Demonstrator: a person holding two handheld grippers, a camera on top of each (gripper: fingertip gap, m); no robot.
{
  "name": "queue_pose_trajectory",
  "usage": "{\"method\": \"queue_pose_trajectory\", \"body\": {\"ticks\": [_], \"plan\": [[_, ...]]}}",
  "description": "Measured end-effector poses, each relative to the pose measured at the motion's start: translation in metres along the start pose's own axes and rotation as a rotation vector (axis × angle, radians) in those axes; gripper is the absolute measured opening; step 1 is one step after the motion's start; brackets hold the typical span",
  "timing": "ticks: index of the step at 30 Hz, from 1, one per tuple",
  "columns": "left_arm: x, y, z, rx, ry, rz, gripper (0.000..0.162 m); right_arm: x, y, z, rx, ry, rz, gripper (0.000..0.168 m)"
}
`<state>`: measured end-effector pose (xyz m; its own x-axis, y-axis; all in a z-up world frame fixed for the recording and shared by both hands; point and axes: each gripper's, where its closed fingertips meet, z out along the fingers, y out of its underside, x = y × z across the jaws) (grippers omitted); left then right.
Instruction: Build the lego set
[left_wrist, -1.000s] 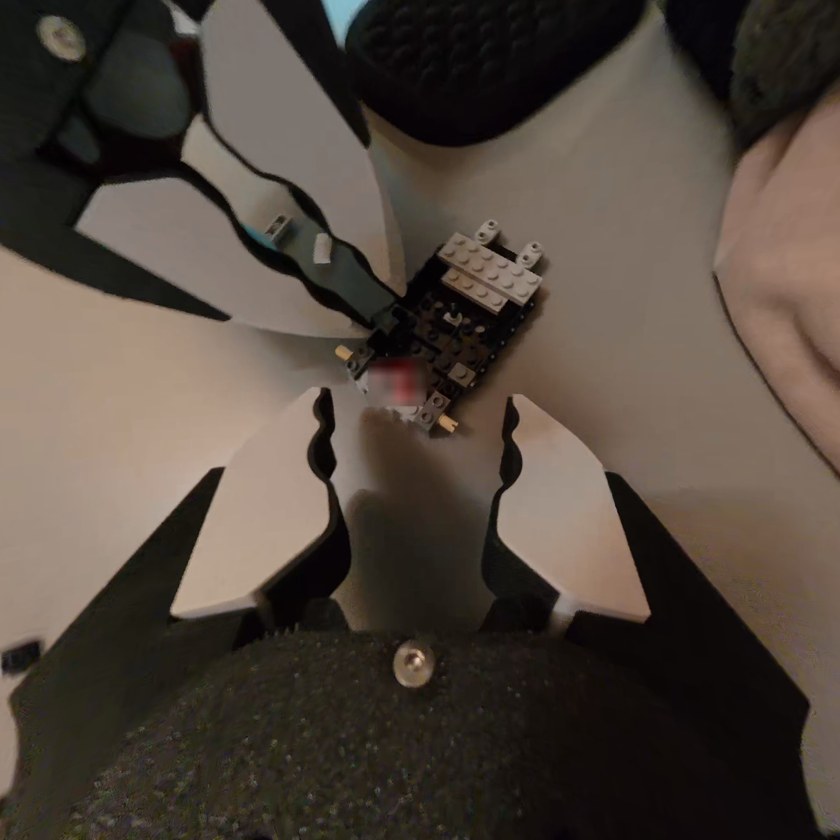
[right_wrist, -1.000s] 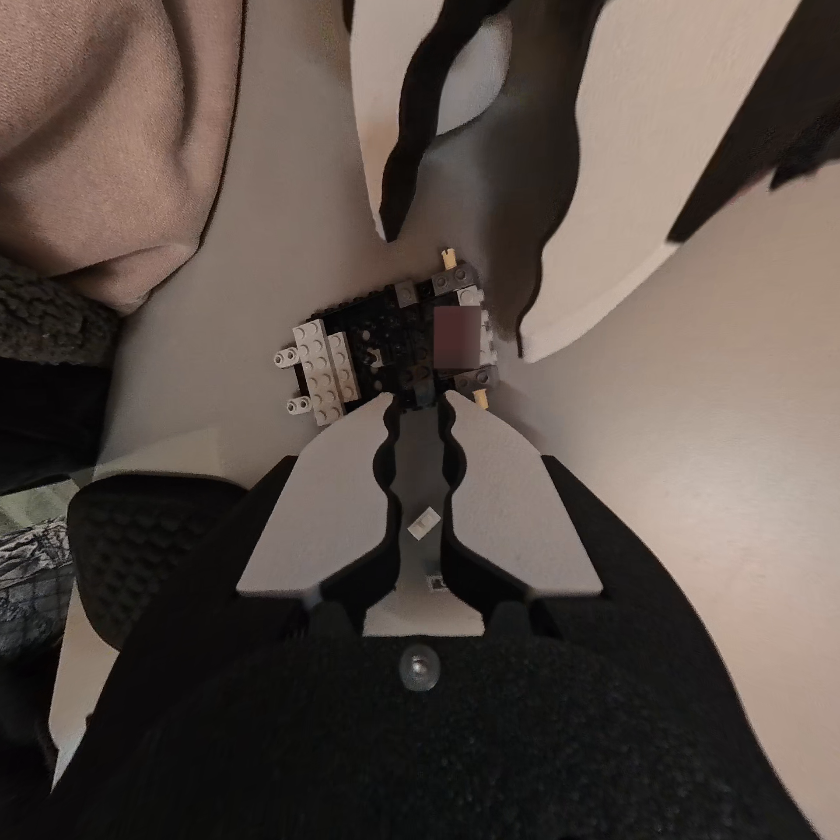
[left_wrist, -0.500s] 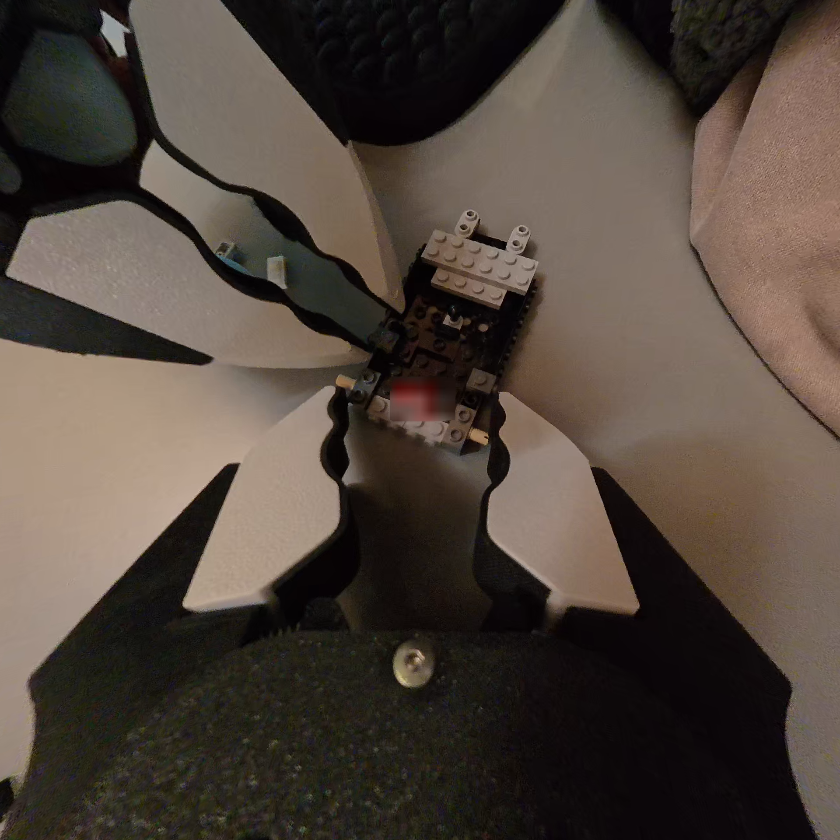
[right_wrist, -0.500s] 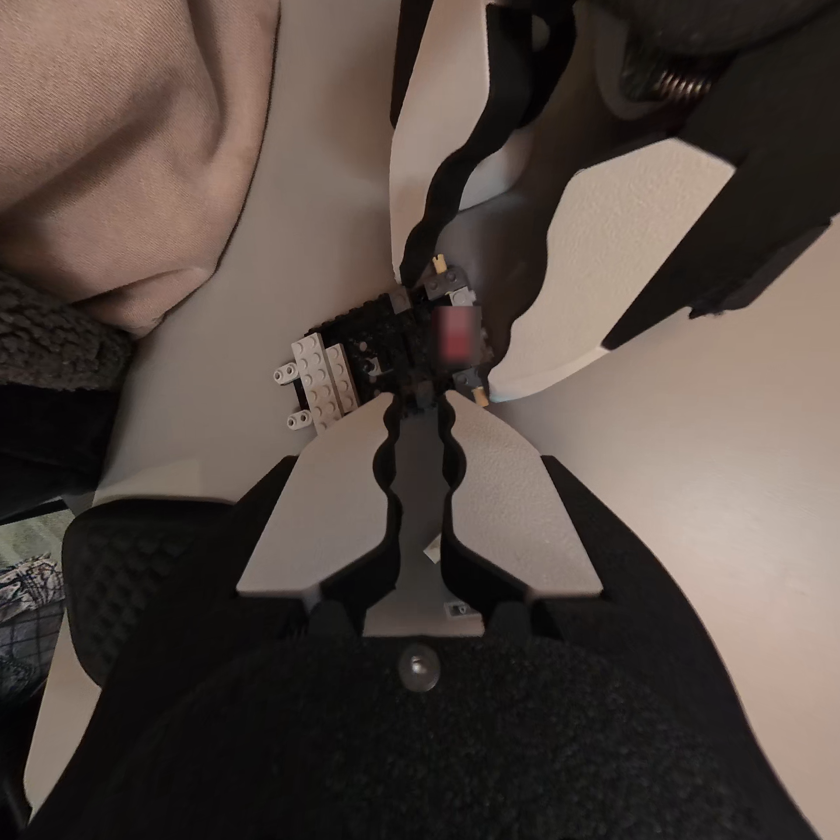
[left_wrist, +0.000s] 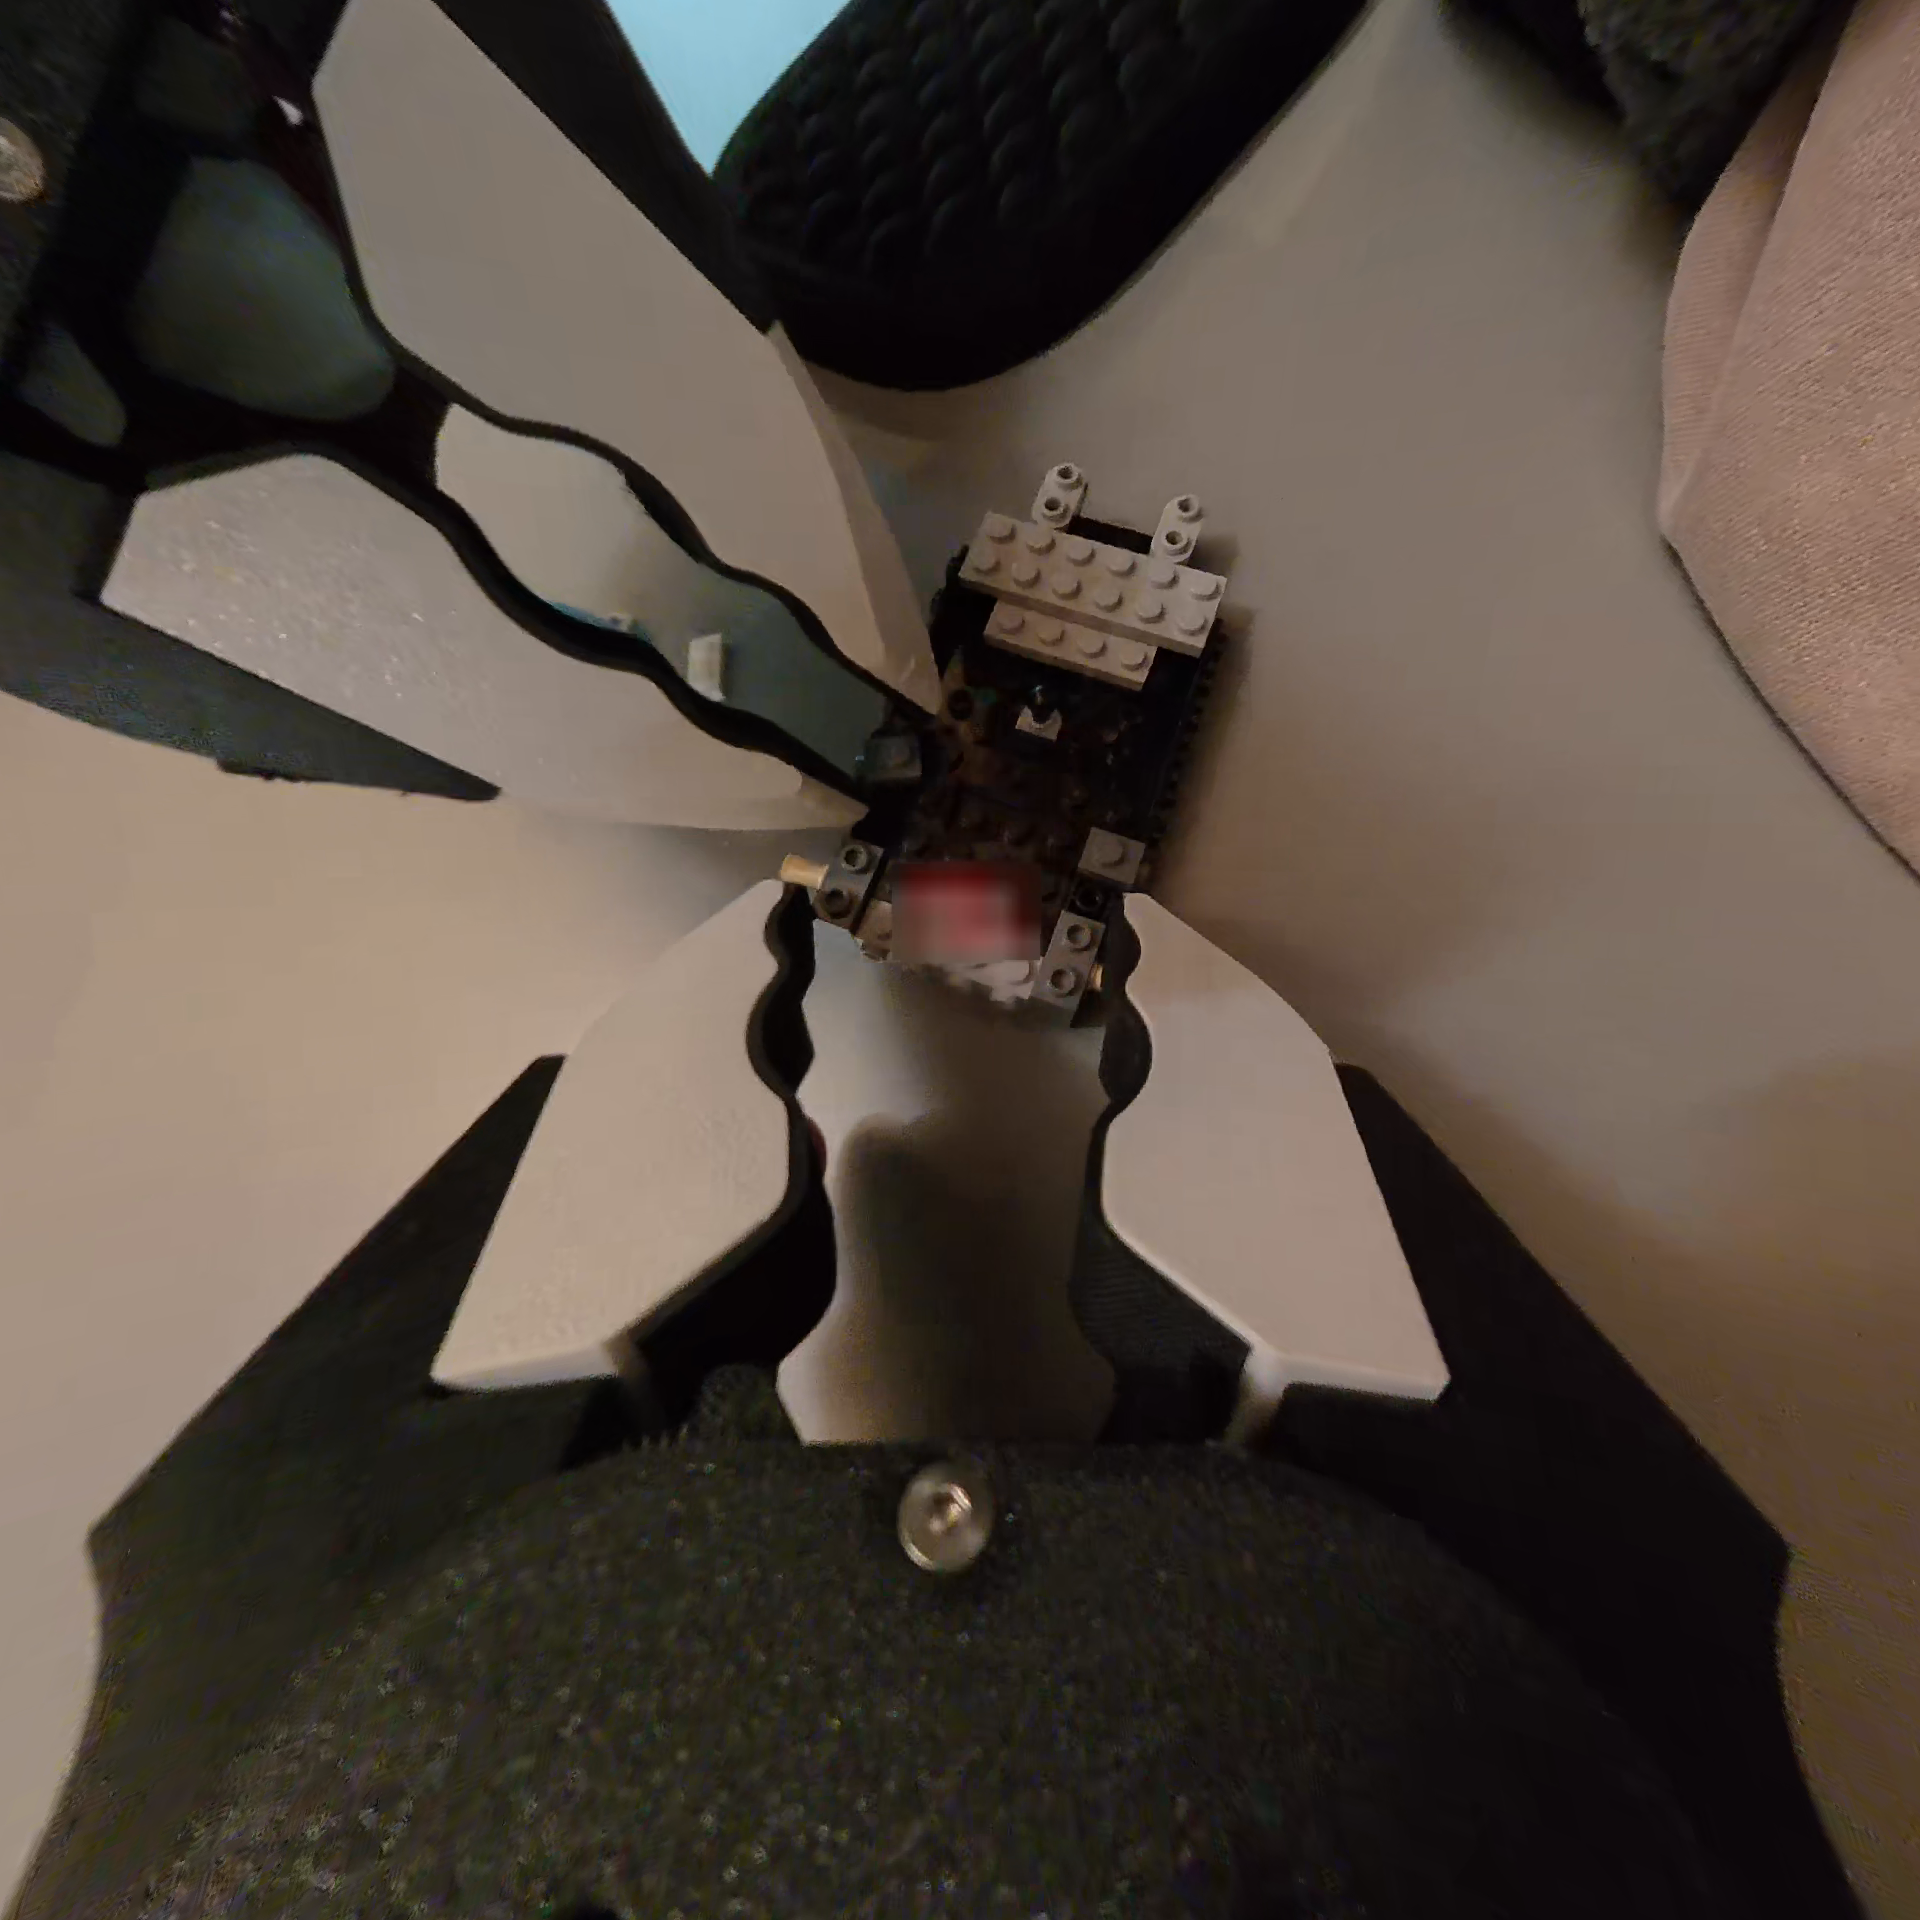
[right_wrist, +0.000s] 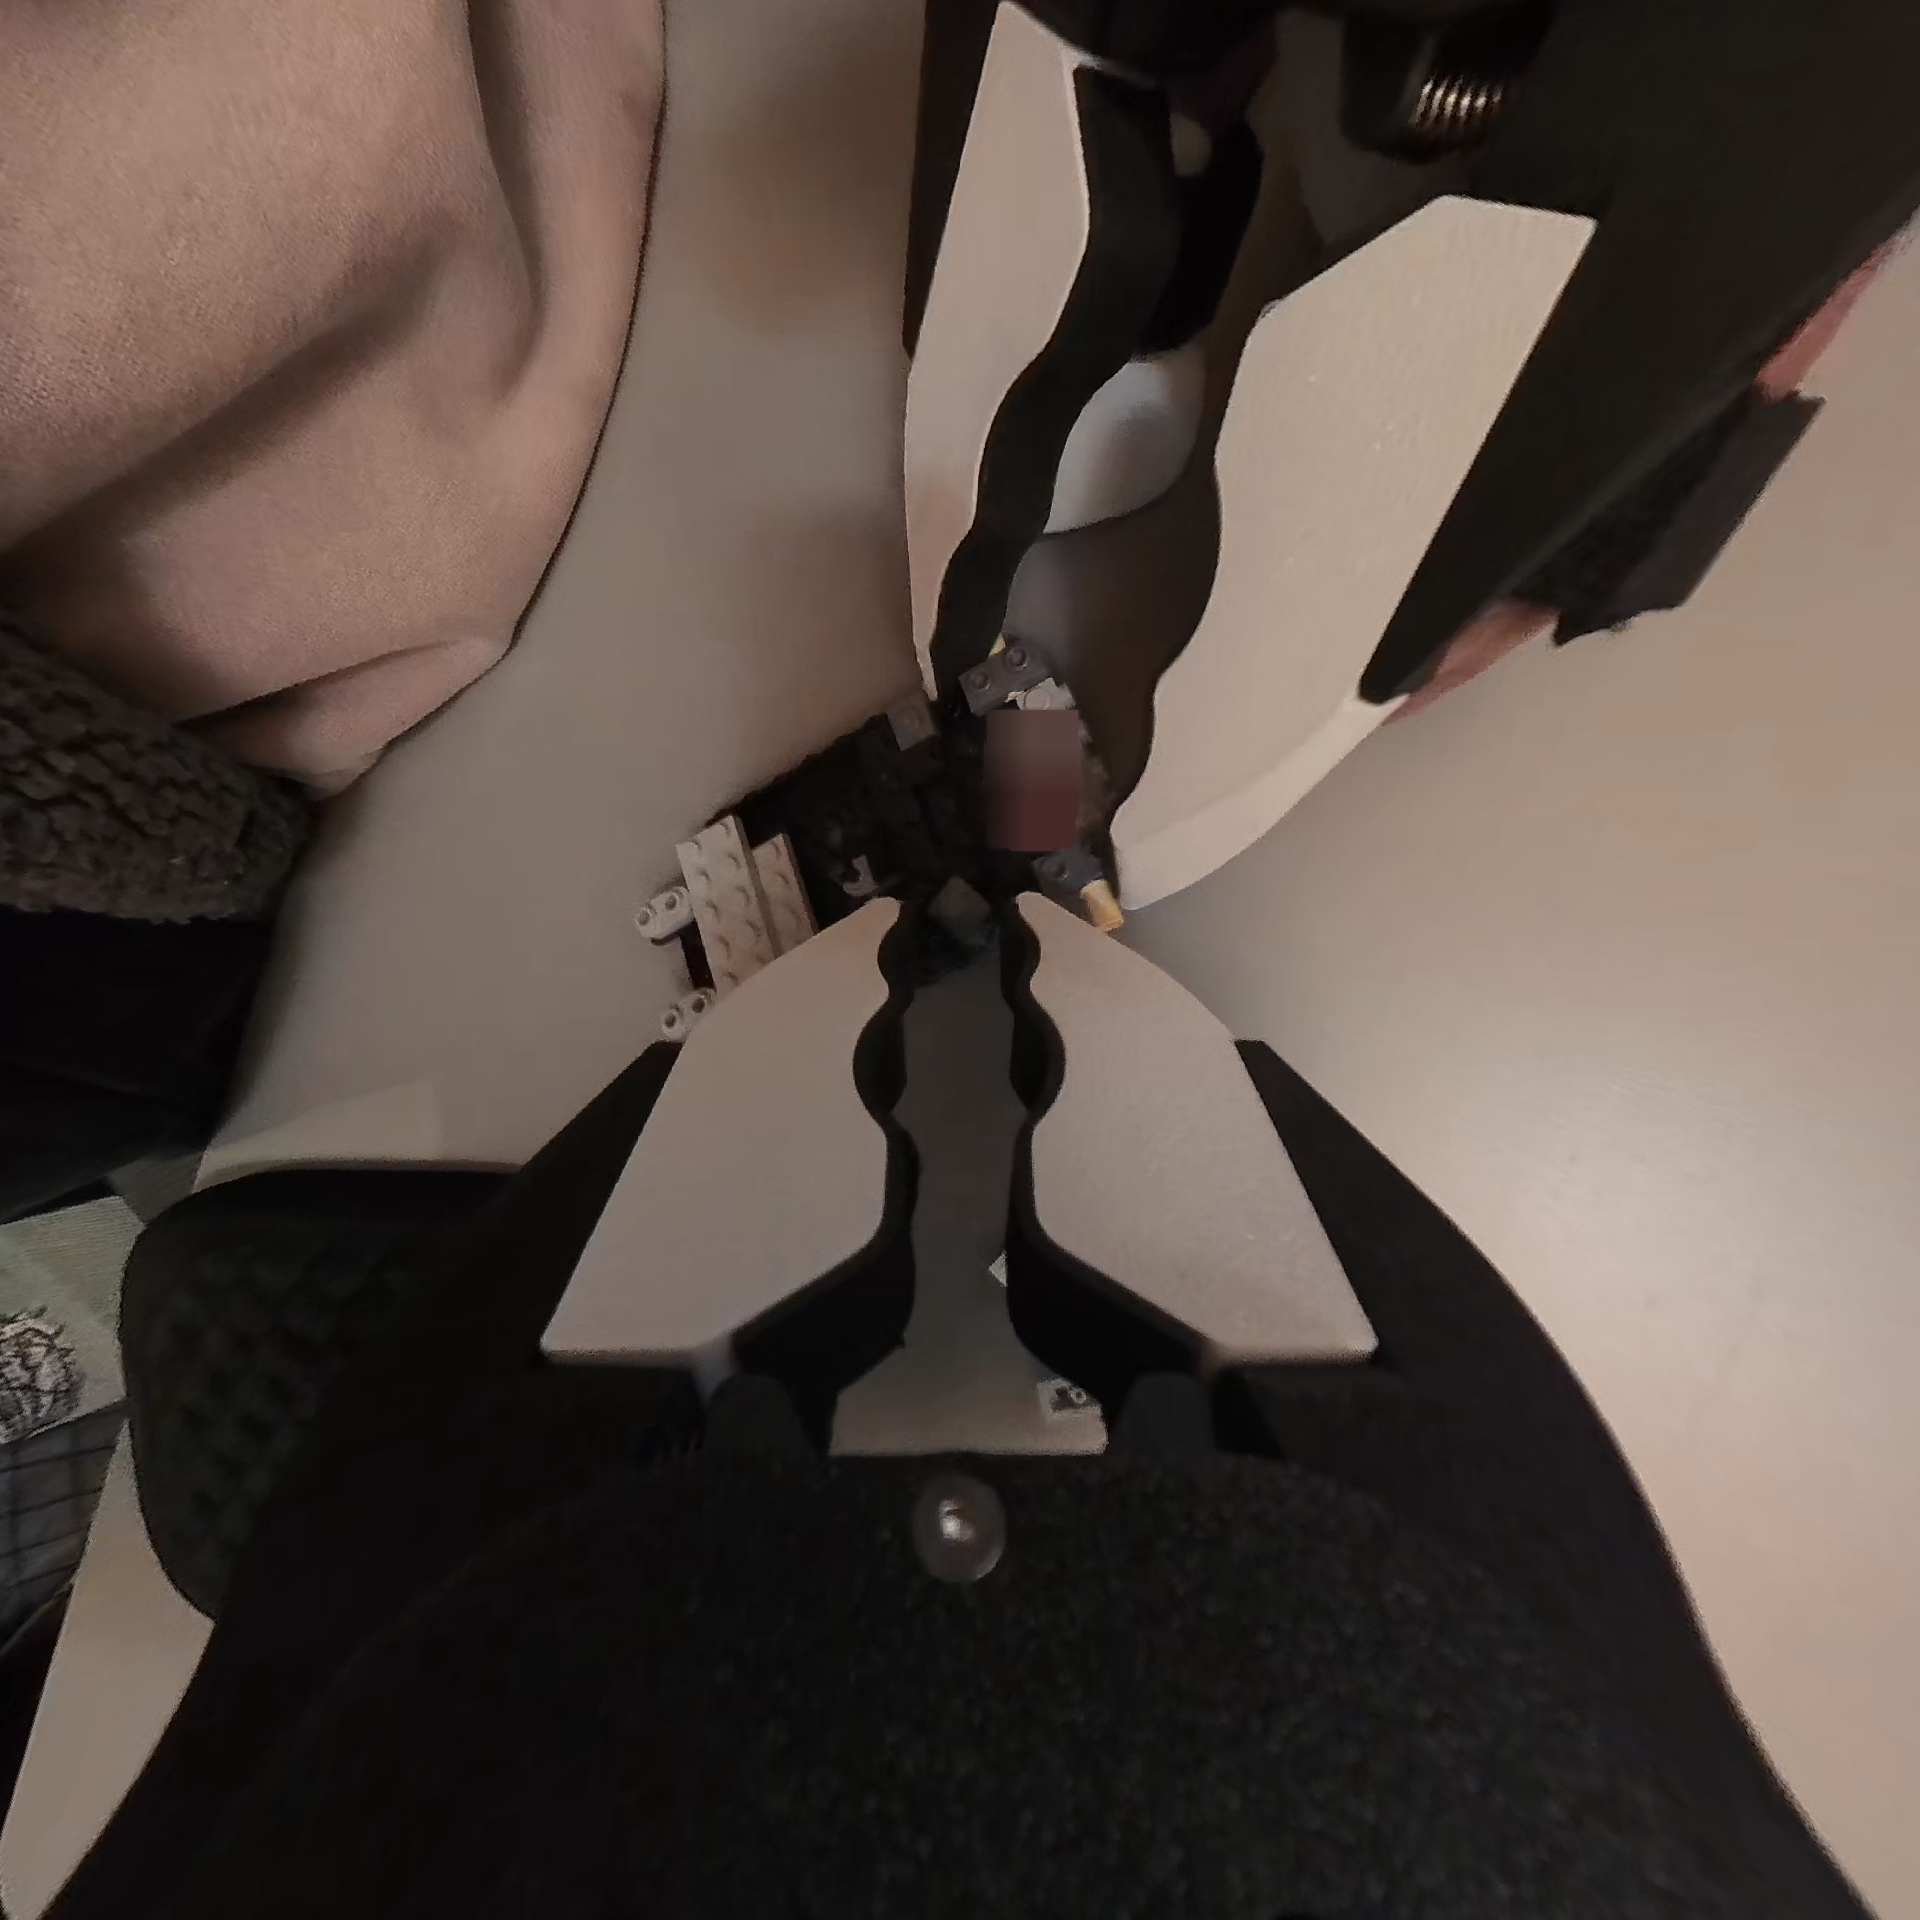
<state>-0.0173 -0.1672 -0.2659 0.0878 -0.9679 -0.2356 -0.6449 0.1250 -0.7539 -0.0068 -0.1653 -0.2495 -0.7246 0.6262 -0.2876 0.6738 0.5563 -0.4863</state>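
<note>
left wrist view:
model: black lego build (left_wrist: 1049, 769) with grey plates on its far end, flat on the white table (left_wrist: 312, 1039)
left gripper (left_wrist: 951, 914): spread wide, tips flank the build's near end; contact unclear
right gripper (left_wrist: 894, 748): comes in from upper left, nearly closed, tips at the build's left edge

right wrist view:
right gripper (right_wrist: 956, 914): pinching a small dark brick (right_wrist: 958, 920) at the build's (right_wrist: 862, 800) near edge
left gripper (right_wrist: 1039, 748): opposite, fingers straddle the far end

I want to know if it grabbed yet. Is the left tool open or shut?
Open. In the left wrist view the left tool has its two fingers spread wide, one on each side of the lego model's near end, table showing between them.
</note>
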Motion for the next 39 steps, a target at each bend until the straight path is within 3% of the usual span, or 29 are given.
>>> {"method": "queue_pose_trajectory", "body": {"ticks": [17, 24, 28, 39], "plan": [[-0.006, 0.000, -0.001, -0.008, -0.106, 0.063, 0.053, 0.006, 0.003, -0.010, 0.060, 0.063, 0.080, 0.016], [-0.009, 0.001, 0.001, -0.025, -0.120, 0.063, 0.053, 0.014, -0.001, -0.022, 0.288, -0.102, 0.465, 0.023], [-0.010, 0.001, 0.001, -0.022, -0.121, 0.058, 0.053, 0.018, 0.004, -0.015, 0.319, -0.159, 0.614, 0.024], [-0.012, 0.001, 0.002, -0.021, -0.129, 0.064, 0.053, 0.014, 0.012, -0.008, 0.354, -0.244, 0.713, 0.015]]}}
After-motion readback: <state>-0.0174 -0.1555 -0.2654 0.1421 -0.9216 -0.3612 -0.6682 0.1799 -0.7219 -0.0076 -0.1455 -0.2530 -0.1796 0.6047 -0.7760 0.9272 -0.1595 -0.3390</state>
